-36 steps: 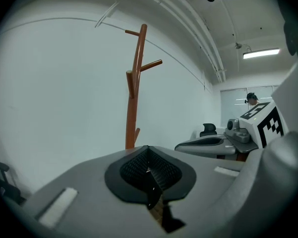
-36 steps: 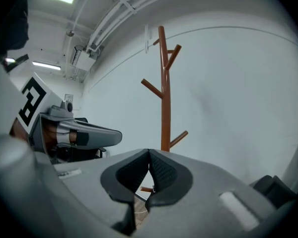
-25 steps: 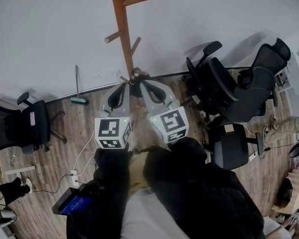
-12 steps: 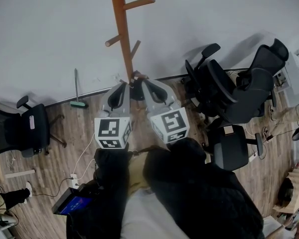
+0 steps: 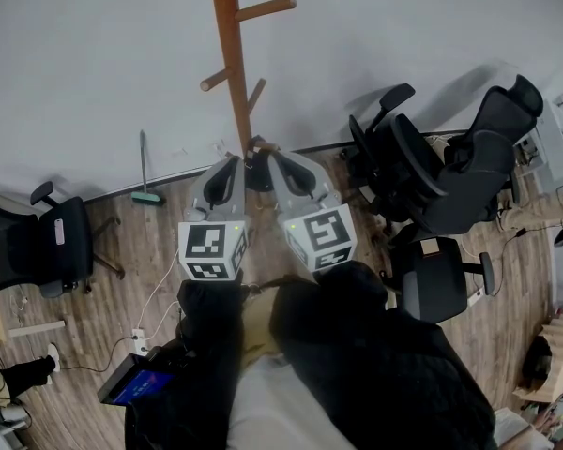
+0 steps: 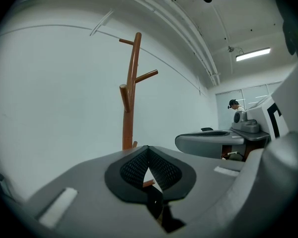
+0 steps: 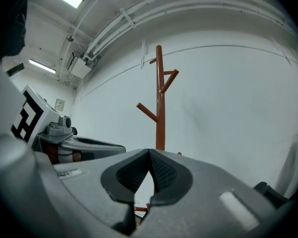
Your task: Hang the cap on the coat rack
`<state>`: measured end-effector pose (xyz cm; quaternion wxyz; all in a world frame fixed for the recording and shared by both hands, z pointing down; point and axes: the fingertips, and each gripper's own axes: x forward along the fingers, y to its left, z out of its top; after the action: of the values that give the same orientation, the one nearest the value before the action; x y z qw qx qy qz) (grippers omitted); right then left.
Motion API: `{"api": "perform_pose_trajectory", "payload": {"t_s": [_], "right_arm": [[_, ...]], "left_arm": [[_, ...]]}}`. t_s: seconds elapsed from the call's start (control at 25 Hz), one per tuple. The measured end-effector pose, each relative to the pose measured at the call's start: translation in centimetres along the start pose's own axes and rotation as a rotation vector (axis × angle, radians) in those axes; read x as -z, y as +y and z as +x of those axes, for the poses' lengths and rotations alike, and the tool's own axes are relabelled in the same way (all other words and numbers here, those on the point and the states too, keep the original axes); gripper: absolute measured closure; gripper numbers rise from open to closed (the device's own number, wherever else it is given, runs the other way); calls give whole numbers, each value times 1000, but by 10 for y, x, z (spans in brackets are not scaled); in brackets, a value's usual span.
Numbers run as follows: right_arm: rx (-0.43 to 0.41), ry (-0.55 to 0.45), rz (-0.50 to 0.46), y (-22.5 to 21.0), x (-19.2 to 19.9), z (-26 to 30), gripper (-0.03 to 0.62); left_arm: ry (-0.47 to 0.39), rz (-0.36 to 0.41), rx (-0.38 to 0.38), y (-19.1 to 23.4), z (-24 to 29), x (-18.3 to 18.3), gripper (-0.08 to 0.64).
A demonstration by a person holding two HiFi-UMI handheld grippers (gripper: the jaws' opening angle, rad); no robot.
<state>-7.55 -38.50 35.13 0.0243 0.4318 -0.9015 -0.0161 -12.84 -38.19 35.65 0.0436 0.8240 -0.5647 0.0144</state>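
The brown wooden coat rack (image 5: 230,54) stands against the white wall, its pegs bare; it also rises ahead in both gripper views (image 6: 130,98) (image 7: 160,98). My left gripper (image 5: 236,162) and right gripper (image 5: 272,160) are held side by side at waist height, tips toward the rack's foot. Both are shut, pads meeting with nothing between them (image 6: 148,148) (image 7: 149,152). A dark lump (image 5: 256,174) lies at the rack's foot between the two tips; I cannot tell whether it is the cap. No cap shows clearly anywhere else.
Black office chairs (image 5: 441,176) crowd the right side, and another chair (image 5: 42,242) stands at the left. A broom (image 5: 146,162) leans on the wall left of the rack. Cables and a power strip (image 5: 139,331) lie on the wood floor.
Both grippers stay side by side and shut. The head view has shifted very slightly; nothing was taken hold of or let go.
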Motion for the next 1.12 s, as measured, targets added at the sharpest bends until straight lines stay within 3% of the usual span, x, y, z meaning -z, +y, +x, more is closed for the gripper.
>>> {"api": "perform_pose_trajectory", "payload": {"t_s": [1.12], "right_arm": [[14, -6, -15, 4, 0, -5, 594]], "left_arm": [[6, -7, 12, 0, -4, 4, 563]]}}
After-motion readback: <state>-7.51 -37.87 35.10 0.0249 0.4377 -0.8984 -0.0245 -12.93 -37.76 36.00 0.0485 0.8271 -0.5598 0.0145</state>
